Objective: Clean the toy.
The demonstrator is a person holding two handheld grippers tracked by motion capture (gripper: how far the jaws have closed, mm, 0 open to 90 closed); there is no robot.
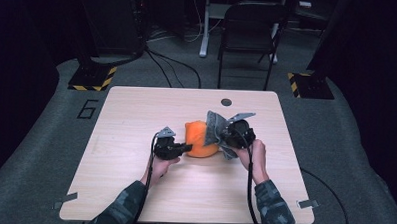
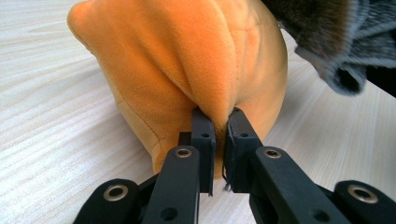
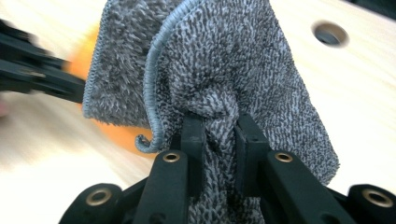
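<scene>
Table [image 1: 133, 190] of pale wood, with a small round hole [image 1: 226, 102] near the far edge. Carries the work at its middle.

Orange plush [image 1: 201, 139] next in size: sits on the table just right of centre, soft and rounded, bulging up between the two hands. Touches the wood along its underside.

Grey cloth [image 1: 215, 125] smaller: a looped terry rag with a stitched hem, hangs against the right and far side of the orange plush, bunched where gripped, lower edge loose above the wood.

Left tool [image 2: 219, 126] comes in from the left, clenched on a pinched fold of the orange plush at its near-left flank. Pads squeeze the fabric tight; appears to serve as the anchor.

Right tool [image 3: 219, 126] comes in from the right, clamped on a gathered wad of the grey cloth, raised clear of the table.

Step in hand, by judgement: cloth brought to the plush, either to wipe it or to drape it, while the other hand pins it in place. Cannot tell which of the two.

Next move calls for a firm hold on the left, no slack in the fold, and a sweep of the rag across the top of the plush toward the left, gripped low enough for the loose hem to trail flat and not snag.
</scene>
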